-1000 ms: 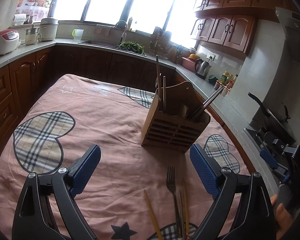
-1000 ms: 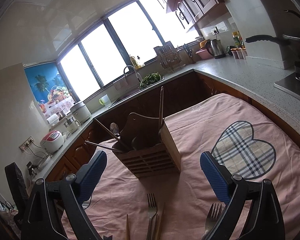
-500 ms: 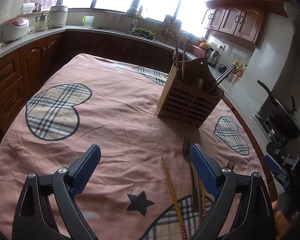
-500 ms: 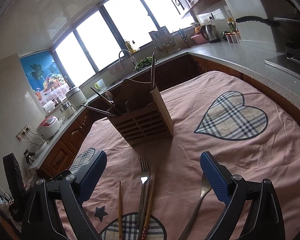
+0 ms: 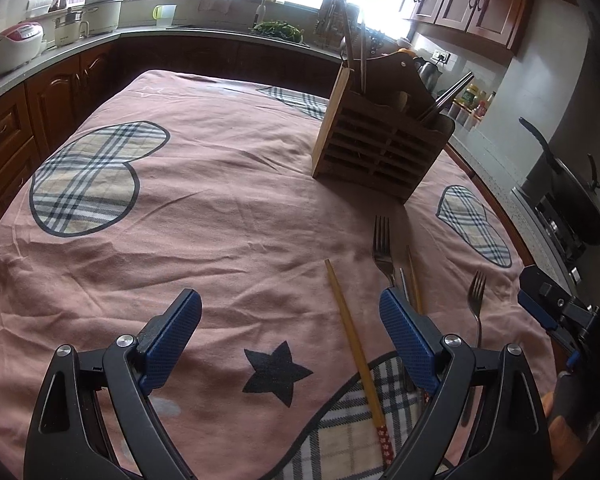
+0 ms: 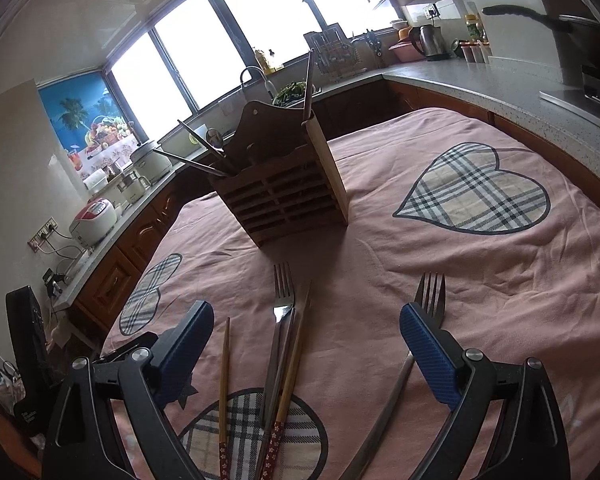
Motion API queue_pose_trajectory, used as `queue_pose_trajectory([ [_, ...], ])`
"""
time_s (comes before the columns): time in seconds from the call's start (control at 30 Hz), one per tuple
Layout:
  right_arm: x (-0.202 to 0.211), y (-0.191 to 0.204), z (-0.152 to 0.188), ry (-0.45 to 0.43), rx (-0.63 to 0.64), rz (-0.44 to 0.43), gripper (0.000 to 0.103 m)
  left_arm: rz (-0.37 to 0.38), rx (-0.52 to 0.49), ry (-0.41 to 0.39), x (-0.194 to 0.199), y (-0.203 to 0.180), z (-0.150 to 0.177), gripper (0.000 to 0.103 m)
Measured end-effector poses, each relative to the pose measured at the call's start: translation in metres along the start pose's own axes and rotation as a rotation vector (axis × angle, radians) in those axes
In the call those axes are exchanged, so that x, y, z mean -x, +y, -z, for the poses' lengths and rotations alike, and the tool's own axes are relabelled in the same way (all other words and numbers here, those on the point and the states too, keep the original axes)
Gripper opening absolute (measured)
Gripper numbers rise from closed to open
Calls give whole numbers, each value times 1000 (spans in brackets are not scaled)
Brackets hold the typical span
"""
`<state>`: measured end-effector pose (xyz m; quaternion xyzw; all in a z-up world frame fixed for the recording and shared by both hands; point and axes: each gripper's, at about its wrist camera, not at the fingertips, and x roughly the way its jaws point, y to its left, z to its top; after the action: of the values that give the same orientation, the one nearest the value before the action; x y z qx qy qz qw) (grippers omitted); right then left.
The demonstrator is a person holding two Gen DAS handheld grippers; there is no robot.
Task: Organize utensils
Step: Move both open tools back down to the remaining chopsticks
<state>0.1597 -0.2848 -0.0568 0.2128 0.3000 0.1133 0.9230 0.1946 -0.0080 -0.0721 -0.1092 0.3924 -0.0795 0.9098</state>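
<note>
A wooden slatted utensil holder (image 5: pixel 376 148) (image 6: pixel 284 196) stands on the pink cloth, with chopsticks and metal utensils sticking out of it. On the cloth nearer me lie a lone wooden chopstick (image 5: pixel 354 338) (image 6: pixel 224 380), a fork (image 5: pixel 382 248) (image 6: pixel 283 292) beside another chopstick (image 6: pixel 294 360), and a second fork (image 5: pixel 476 300) (image 6: pixel 430 296) to the right. My left gripper (image 5: pixel 290 328) is open and empty above the cloth, left of the utensils. My right gripper (image 6: pixel 306 340) is open and empty above the first fork and chopsticks.
The table has a pink cloth with plaid hearts (image 5: pixel 86 180) (image 6: pixel 474 192). Counters with rice cookers (image 5: pixel 12 46), a sink, a kettle (image 6: pixel 430 42) and a stove with a pan (image 5: pixel 568 196) surround it.
Both grippers have drawn back from the holder and tilted down, so the loose forks and chopsticks now show more fully. Both stay open and empty.
</note>
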Motion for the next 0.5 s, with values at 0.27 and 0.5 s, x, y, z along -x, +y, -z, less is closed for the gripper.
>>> queue_pose_trajectory([
  [0.27, -19, -3, -4, 51, 8, 20, 84, 3, -38, 47, -18, -10, -4, 92],
  [0.5, -52, -2, -10, 135, 13, 16, 58, 13, -71, 97, -37, -15, -12, 81],
])
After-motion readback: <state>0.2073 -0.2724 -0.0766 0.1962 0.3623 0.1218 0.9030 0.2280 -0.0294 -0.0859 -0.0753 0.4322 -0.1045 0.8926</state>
